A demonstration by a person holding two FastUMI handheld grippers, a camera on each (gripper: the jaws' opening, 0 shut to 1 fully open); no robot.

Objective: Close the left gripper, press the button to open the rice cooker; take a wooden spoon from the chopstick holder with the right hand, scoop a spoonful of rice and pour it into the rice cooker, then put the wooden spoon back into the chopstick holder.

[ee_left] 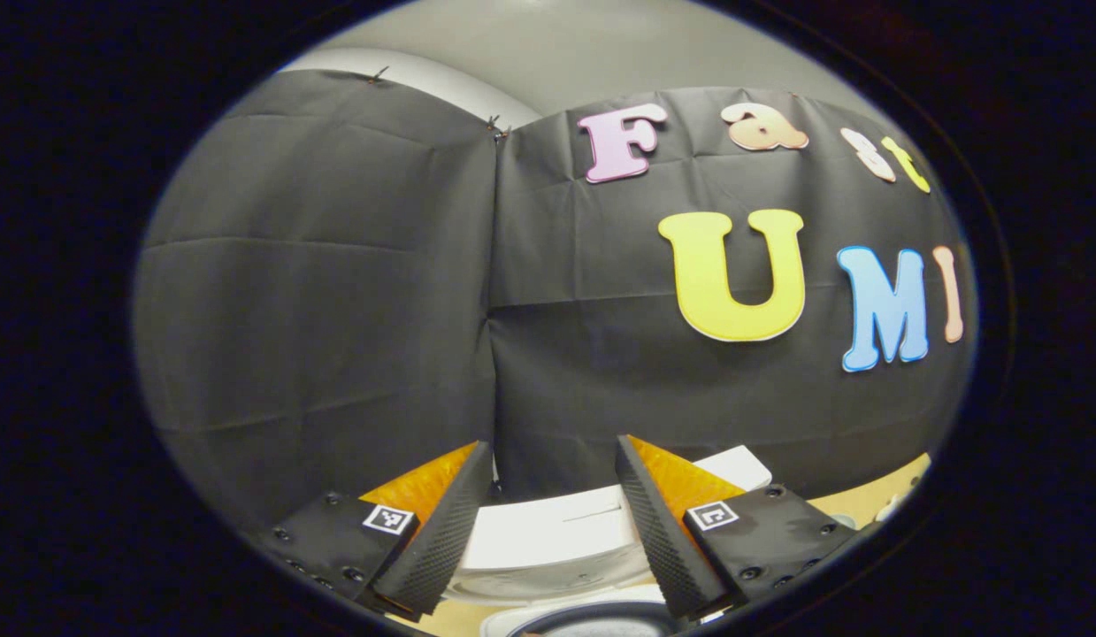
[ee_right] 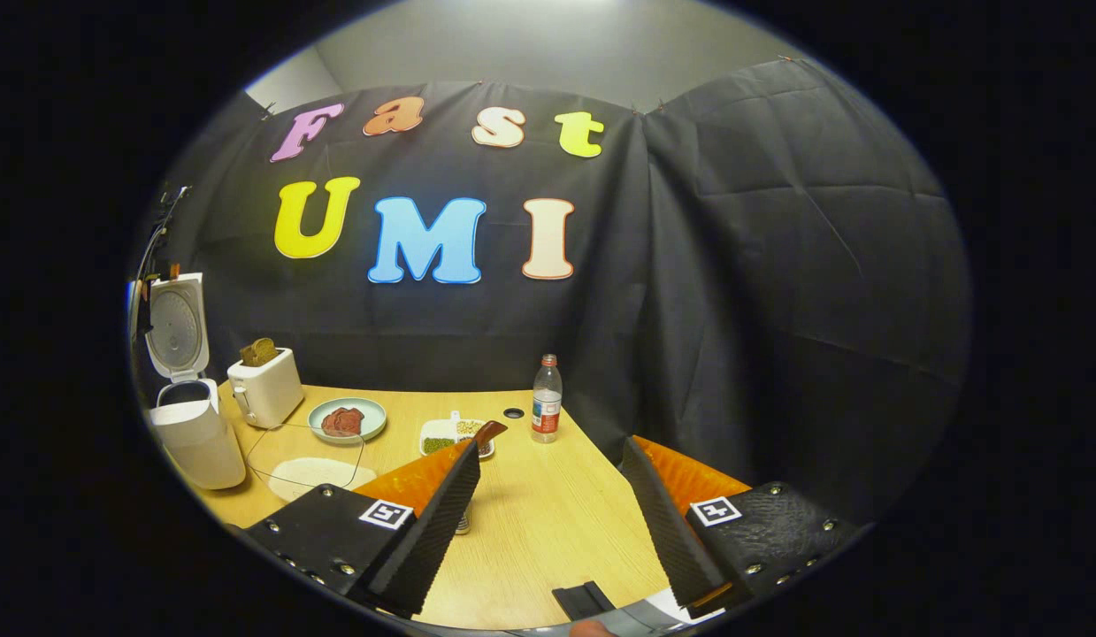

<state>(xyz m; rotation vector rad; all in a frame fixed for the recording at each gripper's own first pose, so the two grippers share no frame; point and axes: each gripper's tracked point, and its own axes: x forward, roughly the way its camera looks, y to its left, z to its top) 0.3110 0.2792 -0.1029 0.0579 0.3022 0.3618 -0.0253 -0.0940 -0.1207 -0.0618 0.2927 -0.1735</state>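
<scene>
The white rice cooker [ee_right: 198, 442] stands at the table's far left in the right gripper view, its lid [ee_right: 178, 327] raised upright. In the left gripper view the rice cooker [ee_left: 556, 531] lies low between the fingers of my left gripper [ee_left: 553, 444], which is open and holds nothing. My right gripper [ee_right: 552, 442] is also open and empty above the table. A brown wooden spoon [ee_right: 490, 432] pokes up just behind its left finger, standing in a chopstick holder [ee_right: 463, 524] that the finger mostly hides. A pale oval patch, perhaps rice [ee_right: 309, 473], lies near the cooker.
A white toaster [ee_right: 264, 389] stands beside the cooker, its thin cable looping over the wooden table [ee_right: 548, 522]. Farther along are a green plate [ee_right: 347, 418] with something reddish, a white tray [ee_right: 455, 435] of grains and a water bottle [ee_right: 546, 398]. A small black object [ee_right: 583, 597] lies at the near edge.
</scene>
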